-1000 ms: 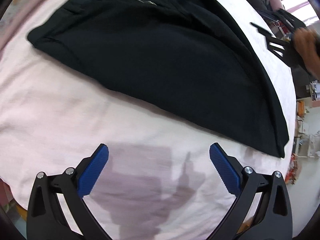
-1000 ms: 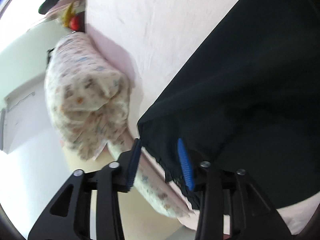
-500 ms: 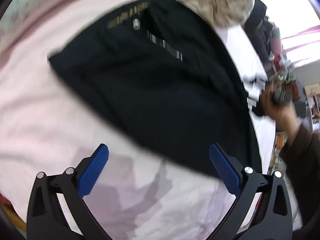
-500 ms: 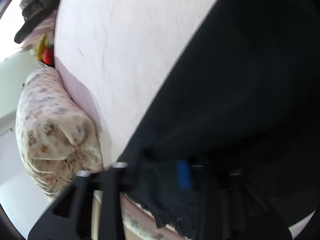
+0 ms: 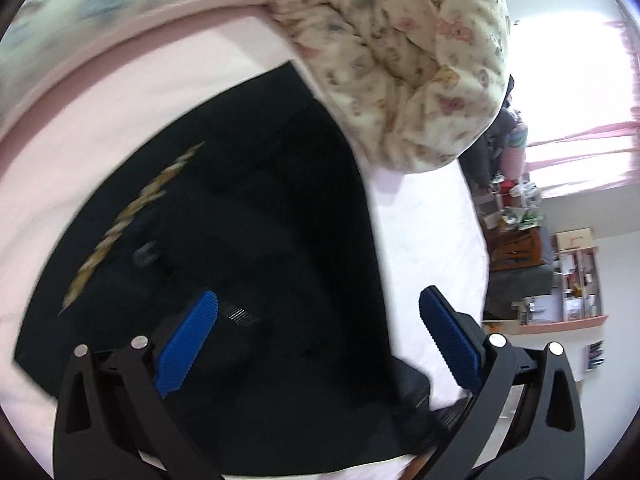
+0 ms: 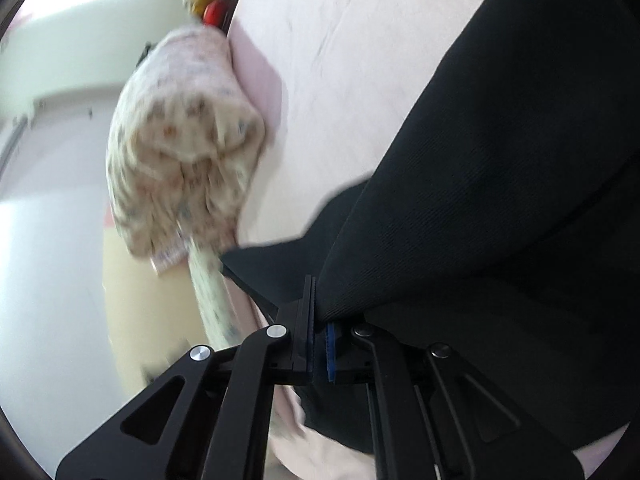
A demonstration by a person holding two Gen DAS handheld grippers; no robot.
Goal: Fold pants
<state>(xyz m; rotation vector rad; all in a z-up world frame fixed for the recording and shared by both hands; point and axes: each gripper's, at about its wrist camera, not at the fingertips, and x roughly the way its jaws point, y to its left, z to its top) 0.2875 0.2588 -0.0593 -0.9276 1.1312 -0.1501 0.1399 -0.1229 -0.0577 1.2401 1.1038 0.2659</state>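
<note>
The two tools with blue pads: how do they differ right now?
The left tool stands wide open with nothing between its blue pads, poised over the black pants. The right tool is shut, pinching an edge of the pants near the floral quilt. Both have black frames and ribbed blue pads.

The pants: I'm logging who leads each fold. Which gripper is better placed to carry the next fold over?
Probably right. The right gripper is shut on the black pants, whereas the left gripper hovers open above them.
</note>
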